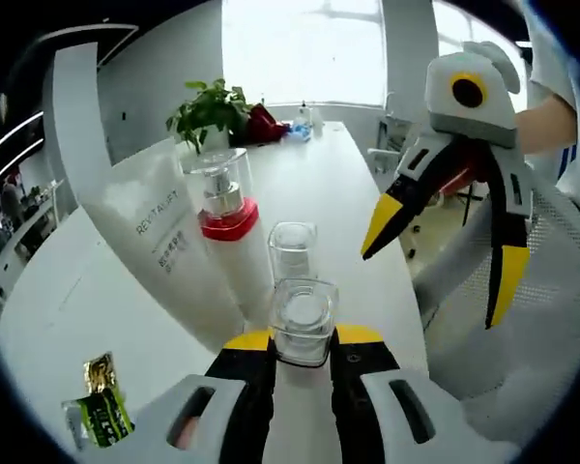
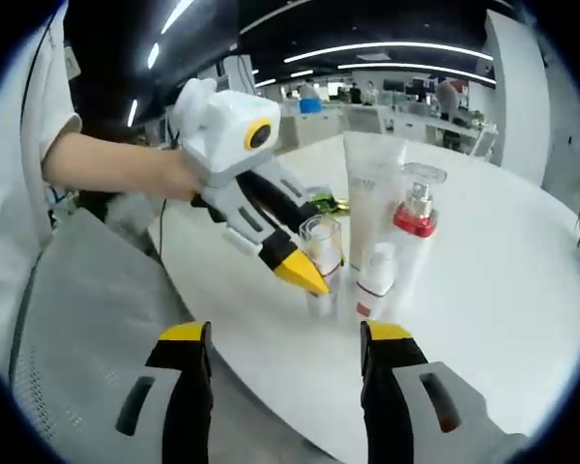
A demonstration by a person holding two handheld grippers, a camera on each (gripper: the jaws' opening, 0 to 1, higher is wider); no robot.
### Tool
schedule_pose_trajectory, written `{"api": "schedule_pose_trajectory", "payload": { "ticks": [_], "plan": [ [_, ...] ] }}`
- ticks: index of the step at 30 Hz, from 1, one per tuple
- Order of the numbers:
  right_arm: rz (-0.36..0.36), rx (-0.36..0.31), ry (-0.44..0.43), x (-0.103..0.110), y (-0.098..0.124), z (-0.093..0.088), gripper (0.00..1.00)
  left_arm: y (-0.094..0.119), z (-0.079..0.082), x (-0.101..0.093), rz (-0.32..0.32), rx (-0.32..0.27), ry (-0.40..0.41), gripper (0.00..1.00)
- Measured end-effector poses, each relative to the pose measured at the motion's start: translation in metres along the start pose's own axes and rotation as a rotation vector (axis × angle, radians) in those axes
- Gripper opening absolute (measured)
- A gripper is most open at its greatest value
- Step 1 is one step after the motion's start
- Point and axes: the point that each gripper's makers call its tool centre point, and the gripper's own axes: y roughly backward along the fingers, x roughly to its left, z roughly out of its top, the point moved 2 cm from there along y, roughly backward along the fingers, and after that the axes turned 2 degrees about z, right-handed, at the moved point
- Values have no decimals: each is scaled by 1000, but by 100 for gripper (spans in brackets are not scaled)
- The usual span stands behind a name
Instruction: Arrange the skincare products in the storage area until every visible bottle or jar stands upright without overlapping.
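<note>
1. White tube (image 1: 159,242) (lettering "REVITALIFT" legible): stands on the counter (image 1: 358,193), leaning slightly.
2. Pump bottle (image 1: 234,242): white body, red collar, clear cap; upright, just beside the tube.
3. Clear square-capped bottle (image 1: 303,319): upright, nearest the left tool.
4. Second clear-capped bottle (image 1: 292,249): upright, directly behind it.
5. Small white bottle (image 2: 375,280): red band, upright.

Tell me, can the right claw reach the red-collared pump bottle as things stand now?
Probably yes: the right claw is open and holds nothing, and the red-collared pump bottle stands ahead of it, though the small white bottle stands close in front.
</note>
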Motion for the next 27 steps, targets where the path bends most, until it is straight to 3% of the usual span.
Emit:
{"api": "schedule_pose_trajectory", "payload": {
  "ticks": [9, 27],
  "plan": [
    [-33, 2, -3, -5, -2, -1, 69, -3, 6, 4, 17, -56, 37, 22],
    [-32, -12, -30, -7, -3, -1, 72, -12, 13, 3, 3, -79, 45, 23]
  ]
}}
